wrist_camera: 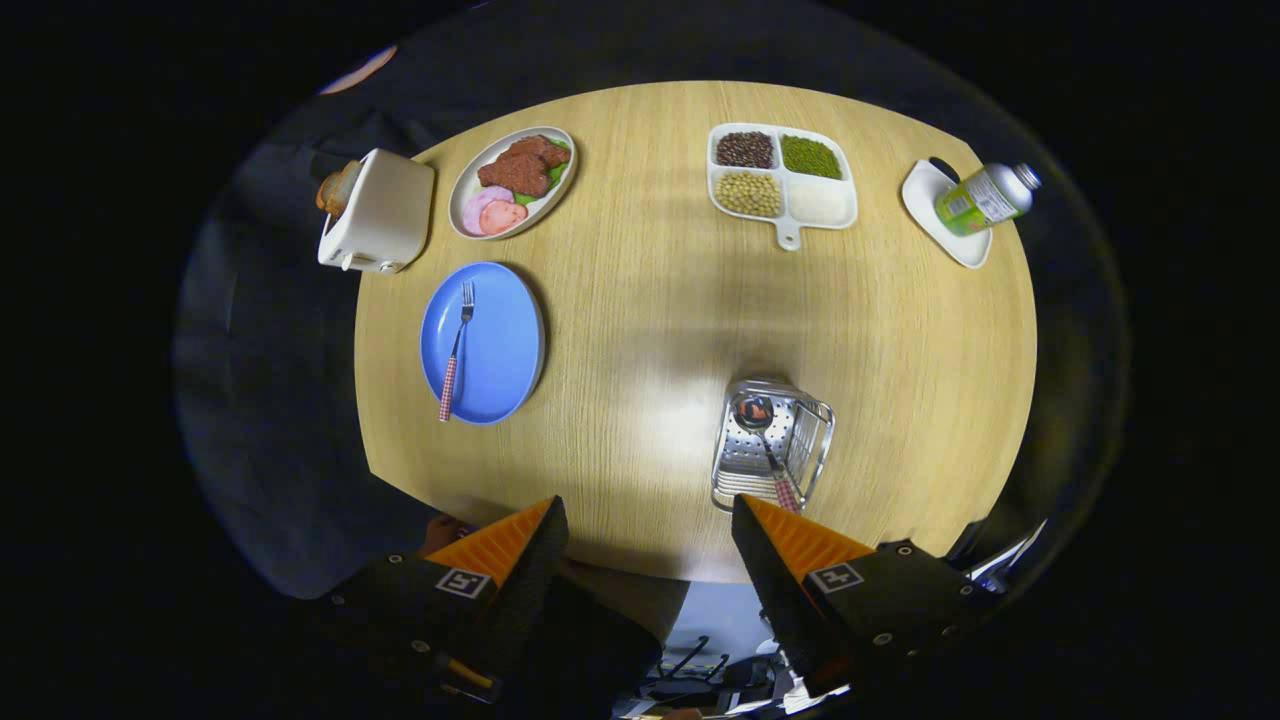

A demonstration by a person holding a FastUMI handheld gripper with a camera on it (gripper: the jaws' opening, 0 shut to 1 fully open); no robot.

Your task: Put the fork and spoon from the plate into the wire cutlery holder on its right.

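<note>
- One utensil left to move: fork (456, 349) lies on the blue plate (500, 345), far-left of the gripper, tines pointing away, checked handle toward the near rim and overhanging it slightly.
- Spoon (765, 450) is already in the wire cutlery holder (770, 445), bowl up at the far end, checked handle leaning to the near right corner; judged half the task done.
- Gripper (648, 525) is spread wide with nothing between its fingers, hanging above the near table edge; holder sits just ahead of the right finger, plate well apart to the left.
- Holder: shiny metal, perforated sheet base and back, thin wire bars on the near and right sides; open top, so utensils drop in from above.
- Plate: smooth, round, matte blue, shallow rim; handle overhang probably gives the easiest pinch point on the fork.
- Fork: slim polished metal neck and tines, red-white checked handle, likely slippery on the metal part.
- Round table (660, 300): light wood-grain top, glare patch mid-table.
- Far side, unrelated: white toaster (380, 212) with bread in it, oval dish of meat slices (512, 182), four-compartment tray of grains (782, 180), green can (985, 198) lying tipped on a white dish (940, 215).
- Next move, judged: swing left and far to the plate, close on the fork handle.
</note>
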